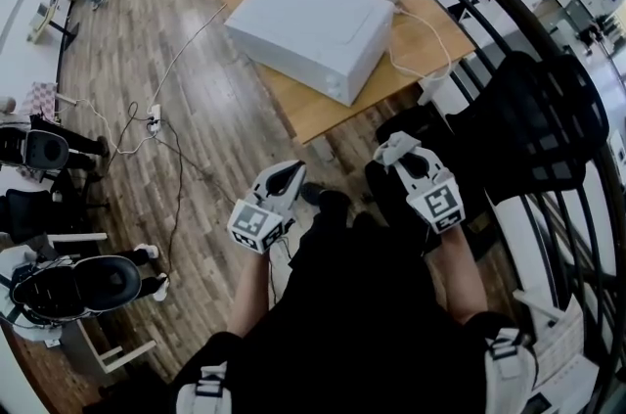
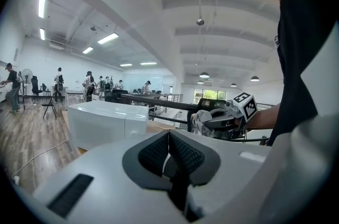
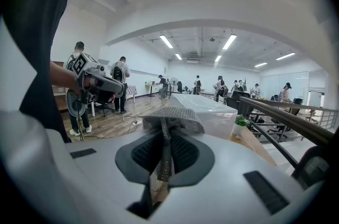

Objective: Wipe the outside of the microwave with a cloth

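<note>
Right gripper clamps cloth (plain in own view only); left gripper clenched, empty.

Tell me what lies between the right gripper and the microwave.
Nothing but a bare strip of the table and some floor, by the head view. The right gripper, shut on the cloth, hangs short of the microwave.

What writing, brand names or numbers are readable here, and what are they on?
No text reads in any view.
Microwave: no legible brand or label.
Cubes on the left gripper and right gripper: black-and-white square patterns, not words.
Cloth: no print.
White sheet at lower right: marks too small to read.
</note>
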The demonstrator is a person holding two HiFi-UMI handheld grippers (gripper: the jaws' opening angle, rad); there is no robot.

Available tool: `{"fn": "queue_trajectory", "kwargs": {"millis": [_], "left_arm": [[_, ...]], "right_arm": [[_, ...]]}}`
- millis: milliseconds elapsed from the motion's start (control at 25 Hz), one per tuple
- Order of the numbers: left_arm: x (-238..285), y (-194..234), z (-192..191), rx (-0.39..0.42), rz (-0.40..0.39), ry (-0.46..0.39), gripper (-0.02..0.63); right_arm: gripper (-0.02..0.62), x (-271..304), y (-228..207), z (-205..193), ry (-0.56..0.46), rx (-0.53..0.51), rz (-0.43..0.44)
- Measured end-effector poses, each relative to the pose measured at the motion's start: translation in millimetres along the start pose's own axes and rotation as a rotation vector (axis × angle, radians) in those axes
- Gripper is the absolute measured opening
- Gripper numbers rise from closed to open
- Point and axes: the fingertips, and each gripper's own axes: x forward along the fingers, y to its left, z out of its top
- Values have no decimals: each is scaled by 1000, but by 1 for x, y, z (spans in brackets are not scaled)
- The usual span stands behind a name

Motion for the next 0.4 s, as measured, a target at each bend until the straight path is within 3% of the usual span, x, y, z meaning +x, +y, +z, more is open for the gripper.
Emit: {"fn": "queue_trajectory", "kwargs": {"millis": [400], "left_arm": [[2,0,-11,-22,-1,18,3]], "right_arm": [[17,4,-11,-8,20,28,-23]]}}
